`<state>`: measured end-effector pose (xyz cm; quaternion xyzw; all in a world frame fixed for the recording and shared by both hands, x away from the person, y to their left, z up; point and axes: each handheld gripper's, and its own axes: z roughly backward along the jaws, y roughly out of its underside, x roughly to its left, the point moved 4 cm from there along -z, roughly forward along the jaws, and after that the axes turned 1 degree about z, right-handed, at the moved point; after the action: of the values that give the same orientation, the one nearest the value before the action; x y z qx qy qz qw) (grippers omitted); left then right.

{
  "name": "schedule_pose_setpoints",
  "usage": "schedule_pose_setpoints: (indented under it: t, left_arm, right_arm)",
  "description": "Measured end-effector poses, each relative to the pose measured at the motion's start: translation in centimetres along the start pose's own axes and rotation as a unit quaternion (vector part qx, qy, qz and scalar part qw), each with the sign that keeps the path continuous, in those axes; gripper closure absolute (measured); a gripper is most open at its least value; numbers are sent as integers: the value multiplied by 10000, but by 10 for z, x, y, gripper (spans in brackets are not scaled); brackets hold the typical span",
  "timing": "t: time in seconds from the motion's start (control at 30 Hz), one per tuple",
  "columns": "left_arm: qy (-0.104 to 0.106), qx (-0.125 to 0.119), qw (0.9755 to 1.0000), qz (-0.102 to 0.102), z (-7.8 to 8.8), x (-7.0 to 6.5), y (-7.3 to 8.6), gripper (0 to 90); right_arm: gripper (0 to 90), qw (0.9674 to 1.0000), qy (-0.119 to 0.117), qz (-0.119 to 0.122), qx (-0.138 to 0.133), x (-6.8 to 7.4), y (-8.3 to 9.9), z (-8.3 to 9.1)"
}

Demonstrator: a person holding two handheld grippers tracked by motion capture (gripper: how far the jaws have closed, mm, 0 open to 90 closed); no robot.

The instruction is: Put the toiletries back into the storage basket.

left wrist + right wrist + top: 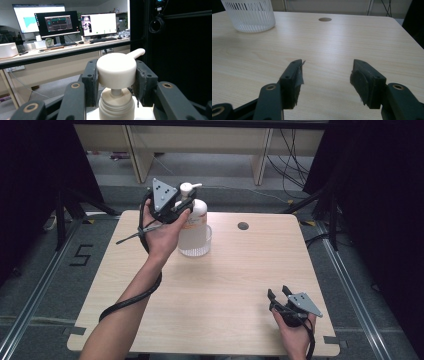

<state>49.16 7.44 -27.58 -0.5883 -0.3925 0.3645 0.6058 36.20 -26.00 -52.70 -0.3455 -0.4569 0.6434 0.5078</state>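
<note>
The tabletop [225, 285] is a pale wood-grain slab with rounded corners and a small round hole near its far edge. Toward its far left stands a squat clear plastic basket [196, 245], round and finely ribbed with vertical slats, and a white pump bottle [197, 217] sits inside it, its smooth cylindrical body rising above the rim. The left hand-held gripper [186, 200], black with a grey three-cornered plate on top, is at the bottle's top: seen from the left gripper view, its two dark padded jaws press on either side of the round matte white pump cap [116, 70], whose spout juts off to the right. The right hand-held gripper [325, 80] rests low near the right front corner, its jaws standing wide apart with only bare wood between them
</note>
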Motion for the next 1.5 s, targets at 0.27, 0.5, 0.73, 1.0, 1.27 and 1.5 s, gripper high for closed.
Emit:
schedule_pose_setpoints:
  t: [0.27,0.5,0.73,1.0,1.27,1.5]
  left_arm:
    - [15,-29,10000,19,-5,2,-3,590]
    - [-8,-62,10000,-2,-10,5,-7,590]
    - [25,-91,10000,11,-15,6,-9,590]
    - [-19,-82,10000,4,-20,9,-11,590]
    - [-15,-73,10000,-12,-26,10,-13,590]
    - [-1,-65,10000,-20,-31,12,-13,590]
  right_arm:
    - [425,9999,9,-144,89,1,1,1]
    - [425,10000,36,75,-41,-2,0,-1]
    - [425,9999,35,97,1,-2,0,-1]
    - [425,10000,-1,50,0,-1,0,0]
    - [425,10000,51,-18,-1,0,1,-1]
    - [425,9999,-41,45,92,0,0,1]
